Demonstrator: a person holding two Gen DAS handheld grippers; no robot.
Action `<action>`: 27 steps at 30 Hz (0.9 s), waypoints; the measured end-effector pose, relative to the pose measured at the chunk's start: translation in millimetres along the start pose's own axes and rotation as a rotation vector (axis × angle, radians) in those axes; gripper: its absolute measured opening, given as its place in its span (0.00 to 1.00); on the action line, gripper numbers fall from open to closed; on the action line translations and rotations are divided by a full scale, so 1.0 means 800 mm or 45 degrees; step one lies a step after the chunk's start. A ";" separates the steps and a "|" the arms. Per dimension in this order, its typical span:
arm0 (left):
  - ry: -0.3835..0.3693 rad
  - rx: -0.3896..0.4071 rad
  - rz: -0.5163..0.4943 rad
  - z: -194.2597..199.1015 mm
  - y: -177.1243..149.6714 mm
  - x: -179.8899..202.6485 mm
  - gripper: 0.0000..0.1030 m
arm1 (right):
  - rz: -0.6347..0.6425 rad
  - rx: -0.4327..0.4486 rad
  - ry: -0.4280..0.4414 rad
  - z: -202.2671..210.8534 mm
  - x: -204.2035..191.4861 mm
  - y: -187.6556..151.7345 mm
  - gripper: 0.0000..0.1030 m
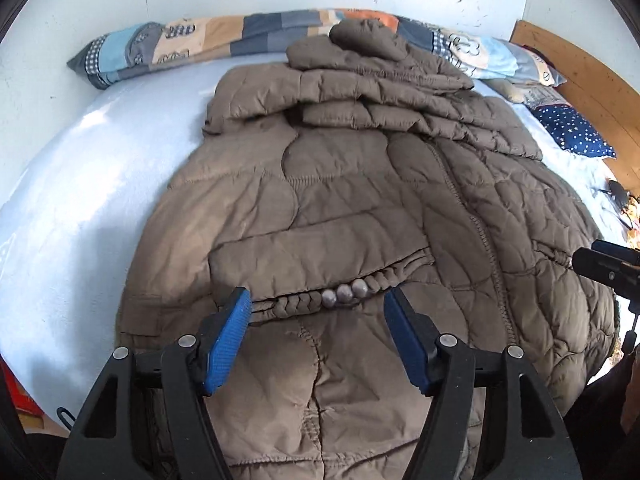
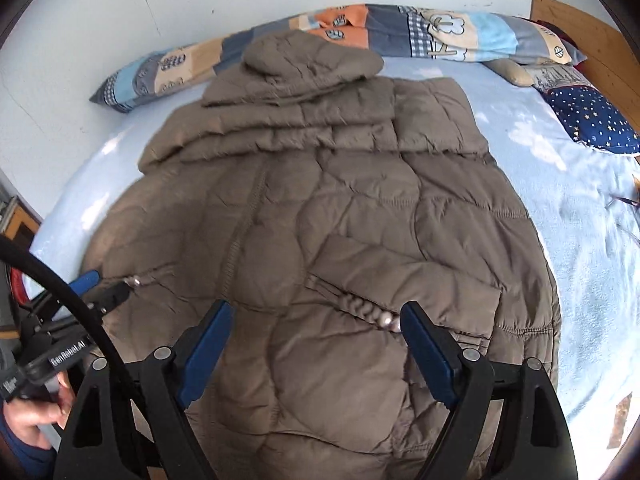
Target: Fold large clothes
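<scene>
Your right gripper hangs over the near part of the brown quilted coat, jaws spread wide, nothing between the blue pads but padded fabric below. Just beside the right-hand pad, you can see a braided trim with silver beads running along a pocket edge. The coat lies flat on the light blue sheet, hood at the far end against a patchwork pillow. A star-patterned navy pillow sits far right. At the left edge, your left gripper reaches onto the coat's side, your hand on its handle.
</scene>
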State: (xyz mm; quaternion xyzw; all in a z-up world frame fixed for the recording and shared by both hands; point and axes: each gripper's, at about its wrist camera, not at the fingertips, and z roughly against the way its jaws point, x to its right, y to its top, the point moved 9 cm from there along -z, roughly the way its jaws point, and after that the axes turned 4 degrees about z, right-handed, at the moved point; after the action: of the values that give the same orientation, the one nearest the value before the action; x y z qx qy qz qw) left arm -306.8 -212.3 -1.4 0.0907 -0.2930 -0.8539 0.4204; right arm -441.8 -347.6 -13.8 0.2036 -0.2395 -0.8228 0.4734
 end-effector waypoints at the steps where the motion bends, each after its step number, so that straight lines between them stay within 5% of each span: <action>1: 0.008 -0.006 -0.001 -0.005 -0.002 -0.002 0.66 | 0.001 0.001 -0.014 -0.005 0.005 -0.003 0.87; 7: 0.096 0.010 -0.148 -0.027 -0.018 0.005 0.73 | 0.041 -0.129 -0.070 -0.049 0.016 -0.035 0.88; 13: 0.114 0.037 -0.172 -0.032 -0.022 0.008 0.80 | 0.039 -0.216 -0.051 -0.068 0.013 -0.052 1.00; 27: 0.098 0.094 -0.231 -0.033 -0.025 0.010 0.85 | 0.031 -0.201 -0.085 -0.079 0.011 -0.041 1.00</action>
State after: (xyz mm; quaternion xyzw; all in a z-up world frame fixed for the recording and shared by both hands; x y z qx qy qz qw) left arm -314.8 -220.4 -33.4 0.1651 -0.2985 -0.8730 0.3486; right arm -432.5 -353.7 -84.4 0.1352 -0.1921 -0.8398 0.4895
